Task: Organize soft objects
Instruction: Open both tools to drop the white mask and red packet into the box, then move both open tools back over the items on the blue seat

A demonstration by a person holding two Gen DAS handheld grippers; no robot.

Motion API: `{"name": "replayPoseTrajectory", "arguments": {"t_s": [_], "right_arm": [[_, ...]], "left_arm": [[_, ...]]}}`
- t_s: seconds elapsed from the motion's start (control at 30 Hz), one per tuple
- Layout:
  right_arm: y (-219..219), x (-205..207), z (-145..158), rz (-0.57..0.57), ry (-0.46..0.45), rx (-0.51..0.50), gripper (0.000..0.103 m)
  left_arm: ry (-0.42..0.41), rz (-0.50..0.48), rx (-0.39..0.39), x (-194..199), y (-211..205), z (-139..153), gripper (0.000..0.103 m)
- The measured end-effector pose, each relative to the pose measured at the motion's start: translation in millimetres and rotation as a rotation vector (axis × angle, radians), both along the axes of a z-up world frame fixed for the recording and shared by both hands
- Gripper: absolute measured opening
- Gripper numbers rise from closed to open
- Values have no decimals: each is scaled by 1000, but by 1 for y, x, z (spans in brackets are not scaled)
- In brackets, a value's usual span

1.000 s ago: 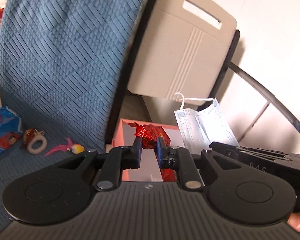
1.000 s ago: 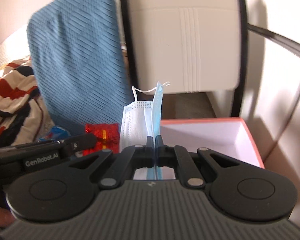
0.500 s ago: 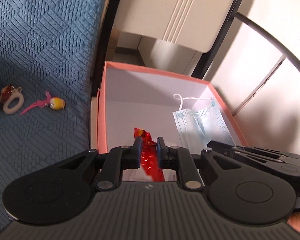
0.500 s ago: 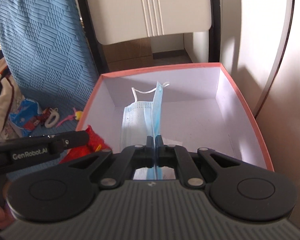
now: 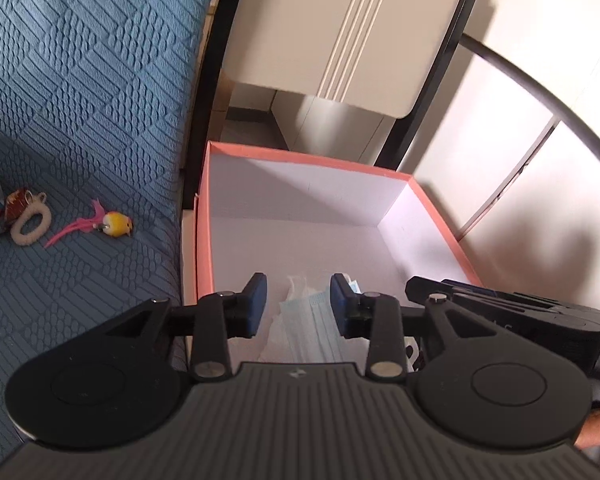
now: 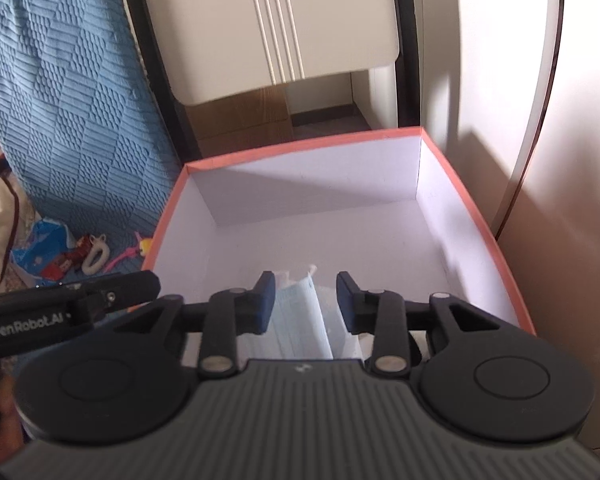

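Two grippers hang over the pink box [image 6: 480, 216]: the left gripper [image 5: 299, 300] & the right gripper [image 6: 306, 300] both have jaws opening, w/ nothing pinched. The blue face mask [image 6: 300, 316] lies in the box near its front, seen in the gap between each pair of jaws but not pressed by them. A yellow bird toy [image 5: 116, 225] & a white hair ring [image 5: 30, 226] sit on the blue cloth [image 5: 80, 80] left of the box.

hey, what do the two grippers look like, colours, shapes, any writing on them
Both are alike: the left gripper and right gripper have black linkage arms with silver pivot pins, dark blue finger pads, two round black discs and a ribbed grey body. White "GenRobot.AI" lettering runs along the left one's side. No cables or sleeves show.
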State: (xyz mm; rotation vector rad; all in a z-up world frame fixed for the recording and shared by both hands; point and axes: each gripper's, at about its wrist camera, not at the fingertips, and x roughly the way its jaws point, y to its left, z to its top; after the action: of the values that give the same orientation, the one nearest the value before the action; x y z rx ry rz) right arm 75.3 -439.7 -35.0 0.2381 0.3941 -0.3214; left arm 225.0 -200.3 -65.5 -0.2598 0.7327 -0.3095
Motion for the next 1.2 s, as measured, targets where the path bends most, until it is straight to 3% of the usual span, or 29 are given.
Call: {"name": "replayPoseTrajectory", "arguments": {"t_s": [0.17, 0.3, 0.43, 0.63, 0.87, 1.2], "right_arm": [[17, -12, 21, 10, -54, -33, 38], [40, -26, 37, 33, -102, -77, 44], [65, -41, 50, 59, -145, -108, 46], [99, -58, 55, 98, -173, -135, 47], [135, -63, 44, 149, -165, -165, 47], [185, -50, -7, 249, -82, -192, 47]], "left_arm": [[-59, 21, -19, -19, 15, 26, 40], [-119, 44, -18, -42, 31, 50, 41], [-179, 74, -25, -68, 50, 71, 47], [-234, 113, -22, -106, 81, 89, 50], [-267, 179, -13, -138, 119, 82, 55], [-233, 242, 7, -168, 156, 37, 56]]}}
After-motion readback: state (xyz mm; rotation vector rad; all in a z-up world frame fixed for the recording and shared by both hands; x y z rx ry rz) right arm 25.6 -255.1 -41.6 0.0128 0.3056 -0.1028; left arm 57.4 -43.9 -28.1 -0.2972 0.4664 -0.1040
